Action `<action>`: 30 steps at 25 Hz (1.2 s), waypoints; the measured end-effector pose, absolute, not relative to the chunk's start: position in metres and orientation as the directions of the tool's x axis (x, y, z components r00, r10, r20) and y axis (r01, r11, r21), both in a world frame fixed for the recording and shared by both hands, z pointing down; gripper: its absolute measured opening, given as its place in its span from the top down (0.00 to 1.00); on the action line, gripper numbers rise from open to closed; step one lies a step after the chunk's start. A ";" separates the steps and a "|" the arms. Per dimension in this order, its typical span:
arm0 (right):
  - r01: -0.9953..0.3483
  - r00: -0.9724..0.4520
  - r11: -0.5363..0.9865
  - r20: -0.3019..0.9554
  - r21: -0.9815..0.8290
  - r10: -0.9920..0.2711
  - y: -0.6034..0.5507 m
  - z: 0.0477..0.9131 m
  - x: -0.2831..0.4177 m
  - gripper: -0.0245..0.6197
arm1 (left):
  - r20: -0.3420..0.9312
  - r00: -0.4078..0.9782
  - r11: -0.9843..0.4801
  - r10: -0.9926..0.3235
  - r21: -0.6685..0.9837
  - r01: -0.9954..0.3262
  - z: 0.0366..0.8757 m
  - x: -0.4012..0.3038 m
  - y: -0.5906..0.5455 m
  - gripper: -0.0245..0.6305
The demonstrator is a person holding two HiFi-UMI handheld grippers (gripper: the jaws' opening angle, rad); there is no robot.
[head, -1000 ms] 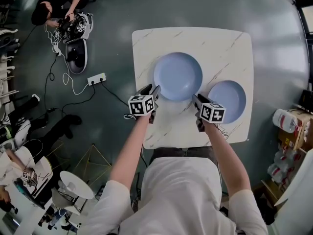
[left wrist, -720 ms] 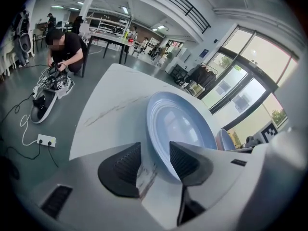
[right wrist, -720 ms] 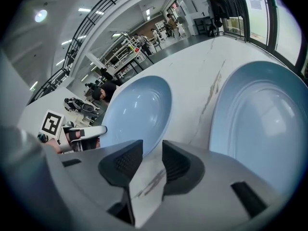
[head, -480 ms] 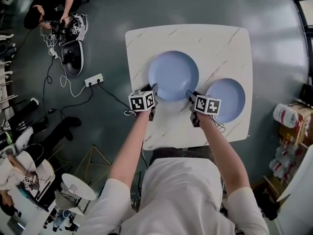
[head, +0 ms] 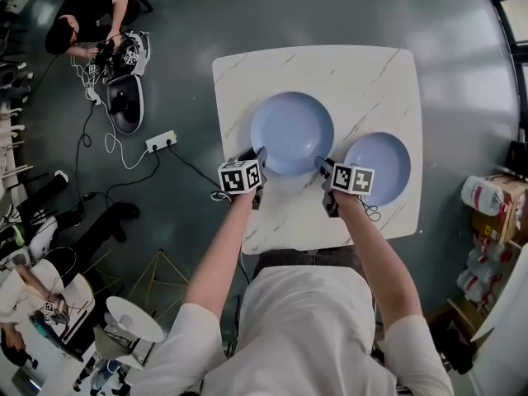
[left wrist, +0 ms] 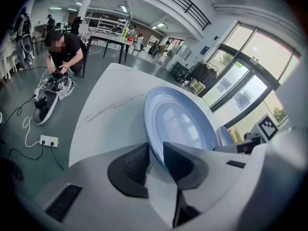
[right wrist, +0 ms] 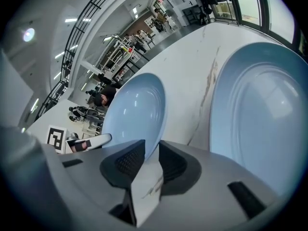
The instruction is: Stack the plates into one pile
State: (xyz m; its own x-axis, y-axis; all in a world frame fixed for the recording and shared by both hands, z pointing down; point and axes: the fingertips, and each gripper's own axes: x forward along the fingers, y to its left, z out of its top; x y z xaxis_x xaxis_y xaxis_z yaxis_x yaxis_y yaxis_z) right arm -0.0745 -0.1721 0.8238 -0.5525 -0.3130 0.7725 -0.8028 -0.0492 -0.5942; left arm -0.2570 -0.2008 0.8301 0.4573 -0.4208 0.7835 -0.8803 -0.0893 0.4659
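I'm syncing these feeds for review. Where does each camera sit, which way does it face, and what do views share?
Head view: on the person's head, looking steeply down at the table, large plate and small plate; both forearms, left claw and right claw show.
Left gripper view: on the left claw, facing along its jaws, which have just been closing on the large plate's rim.
Right gripper view: on the right claw, its jaws have likewise just been closing on that rim.
Shared: all three show both plates.
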 end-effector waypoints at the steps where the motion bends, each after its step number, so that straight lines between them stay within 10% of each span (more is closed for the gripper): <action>1: -0.799 -0.558 -0.048 0.769 -0.599 -0.312 -0.169 0.821 -0.074 0.80 | 0.782 0.460 -0.094 -0.421 0.467 -0.879 0.827 -0.256 -0.198 0.81; 30: -0.818 -0.507 -0.032 0.745 -0.575 -0.434 -0.027 0.739 -0.027 0.80 | 0.705 0.562 -0.268 -0.433 0.494 -0.827 0.736 -0.204 -0.074 0.80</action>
State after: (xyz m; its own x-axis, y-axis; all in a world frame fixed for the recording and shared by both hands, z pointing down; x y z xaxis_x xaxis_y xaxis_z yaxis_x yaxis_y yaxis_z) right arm -0.0268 -0.0271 0.7390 -0.5066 -0.4338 0.7451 -0.8176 -0.0323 -0.5748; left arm -0.2038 -0.0736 0.7363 0.5616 -0.4328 0.7051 -0.8270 -0.2680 0.4942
